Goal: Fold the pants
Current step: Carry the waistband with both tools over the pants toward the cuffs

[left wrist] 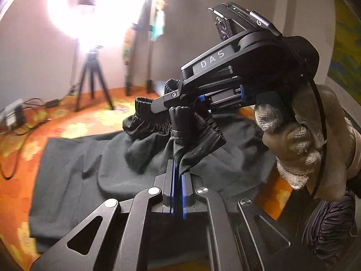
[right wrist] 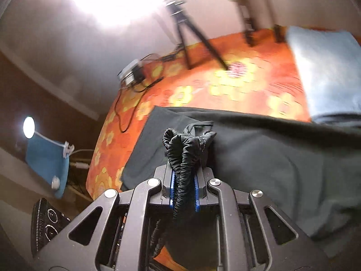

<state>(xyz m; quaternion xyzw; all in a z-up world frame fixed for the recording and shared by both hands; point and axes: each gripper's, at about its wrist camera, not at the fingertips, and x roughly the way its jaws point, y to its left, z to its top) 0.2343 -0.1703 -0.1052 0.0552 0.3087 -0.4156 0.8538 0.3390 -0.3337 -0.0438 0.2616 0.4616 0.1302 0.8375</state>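
Note:
Dark pants (left wrist: 74, 169) lie spread on an orange flowered surface, with their elastic waistband (left wrist: 158, 122) lifted and bunched. My left gripper (left wrist: 178, 169) is shut on a fold of the waistband cloth. Just beyond it, my right gripper (left wrist: 167, 106), held by a gloved hand (left wrist: 300, 144), pinches another part of the same waistband. In the right wrist view the right gripper (right wrist: 183, 180) is shut on the gathered waistband (right wrist: 182, 149), which bulges out past the blue pads. The rest of the pants (right wrist: 270, 158) stretches off to the right.
A tripod (left wrist: 92, 81) stands on the orange surface (left wrist: 27, 140) below a glaring lamp. Cables and a power adapter (right wrist: 133, 72) lie at the left edge. A pale blue cushion (right wrist: 325, 72) sits at the far right. A blue cloth (right wrist: 47, 160) hangs off to the left.

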